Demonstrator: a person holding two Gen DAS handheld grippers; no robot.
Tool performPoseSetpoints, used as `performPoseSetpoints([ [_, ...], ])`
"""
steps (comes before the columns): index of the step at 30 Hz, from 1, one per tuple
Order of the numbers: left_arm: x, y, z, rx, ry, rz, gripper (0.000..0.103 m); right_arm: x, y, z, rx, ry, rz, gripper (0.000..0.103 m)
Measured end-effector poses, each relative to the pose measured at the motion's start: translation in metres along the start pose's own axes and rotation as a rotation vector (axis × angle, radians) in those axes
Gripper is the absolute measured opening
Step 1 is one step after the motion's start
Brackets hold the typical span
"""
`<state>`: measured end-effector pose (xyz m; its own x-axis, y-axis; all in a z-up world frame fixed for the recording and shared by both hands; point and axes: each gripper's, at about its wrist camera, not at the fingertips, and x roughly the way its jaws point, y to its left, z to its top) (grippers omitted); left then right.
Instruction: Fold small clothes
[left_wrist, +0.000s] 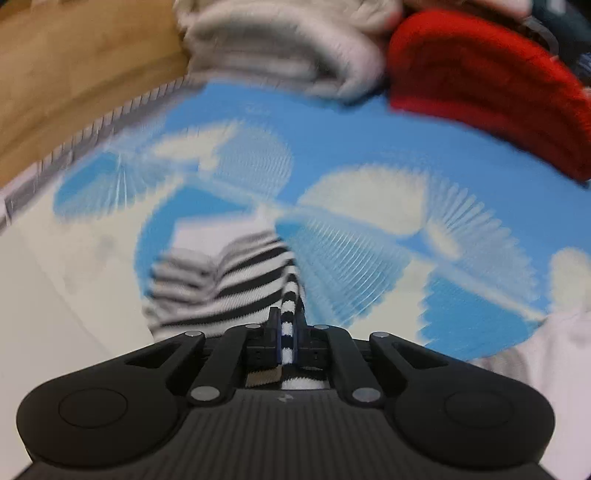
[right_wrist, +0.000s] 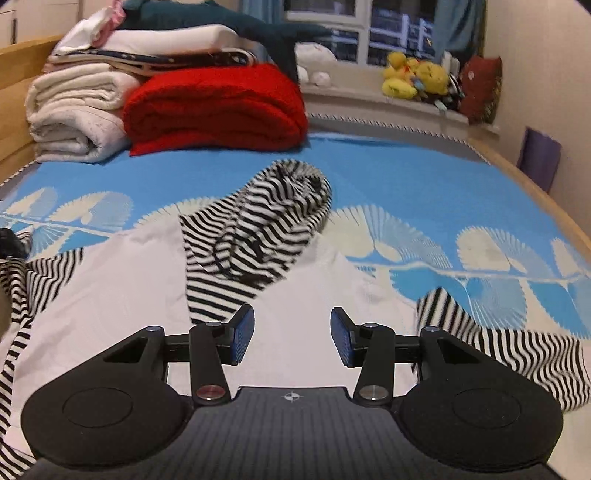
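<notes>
A small white garment with black-and-white striped hood and sleeves (right_wrist: 255, 236) lies spread on the blue patterned bed cover (right_wrist: 406, 177). My right gripper (right_wrist: 291, 339) is open and empty, just above the garment's white body. My left gripper (left_wrist: 286, 332) is shut on a striped sleeve (left_wrist: 221, 284) and holds it bunched above the bed; this view is blurred. In the right wrist view the left sleeve (right_wrist: 22, 280) rises off the bed at the far left, and the right sleeve (right_wrist: 498, 343) lies at the lower right.
Folded white blankets (right_wrist: 74, 118) and a red blanket (right_wrist: 218, 107) are stacked at the head of the bed, also in the left wrist view (left_wrist: 491, 88). A wooden bed frame (right_wrist: 535, 199) runs along the right. Plush toys (right_wrist: 413, 79) sit on the windowsill.
</notes>
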<state>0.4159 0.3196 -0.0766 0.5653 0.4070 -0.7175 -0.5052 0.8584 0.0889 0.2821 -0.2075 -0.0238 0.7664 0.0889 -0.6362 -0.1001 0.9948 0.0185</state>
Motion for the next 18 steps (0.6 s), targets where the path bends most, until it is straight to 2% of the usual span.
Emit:
performPoseSetpoints([
  [1, -0.018, -0.005, 0.006, 0.011, -0.043, -0.043, 0.005, 0.002, -0.003, 0.0, 0.017, 0.016, -0.008, 0.048],
  [3, -0.067, -0.022, 0.015, 0.028, -0.126, -0.207, 0.005, 0.005, -0.01, -0.001, 0.052, 0.046, -0.028, 0.048],
  [6, -0.147, -0.058, 0.007, 0.112, -0.209, -0.498, 0.005, 0.005, -0.023, 0.0, 0.105, 0.067, -0.056, 0.048],
  [7, -0.168, -0.071, -0.002, 0.148, -0.205, -0.588, 0.005, 0.004, -0.028, 0.0, 0.127, 0.066, -0.059, 0.048],
  [9, -0.201, -0.097, -0.033, 0.207, -0.149, -0.756, 0.008, -0.001, -0.041, 0.003, 0.178, 0.052, -0.068, 0.047],
  [10, -0.211, -0.11, -0.051, 0.234, -0.102, -0.822, 0.014, -0.004, -0.048, 0.004, 0.208, 0.041, -0.074, 0.047],
  [11, -0.216, -0.125, -0.072, 0.284, -0.022, -0.89, 0.038, -0.007, -0.055, 0.005, 0.238, 0.034, -0.079, 0.046],
  [12, -0.219, -0.137, -0.087, 0.333, 0.039, -0.912, 0.053, -0.008, -0.063, 0.006, 0.272, 0.033, -0.081, 0.046],
  [13, -0.224, -0.146, -0.101, 0.385, 0.059, -0.902, 0.053, -0.008, -0.071, 0.006, 0.308, 0.034, -0.08, 0.046],
  [15, -0.232, -0.149, -0.109, 0.418, 0.032, -0.892, 0.053, -0.008, -0.087, 0.005, 0.389, 0.048, -0.074, 0.046],
  [16, -0.232, -0.146, -0.106, 0.389, 0.032, -0.885, 0.053, -0.007, -0.094, 0.003, 0.43, 0.058, -0.074, 0.046],
  [18, -0.224, -0.136, -0.094, 0.267, 0.061, -0.807, 0.053, -0.004, -0.104, -0.003, 0.5, 0.088, -0.071, 0.046],
])
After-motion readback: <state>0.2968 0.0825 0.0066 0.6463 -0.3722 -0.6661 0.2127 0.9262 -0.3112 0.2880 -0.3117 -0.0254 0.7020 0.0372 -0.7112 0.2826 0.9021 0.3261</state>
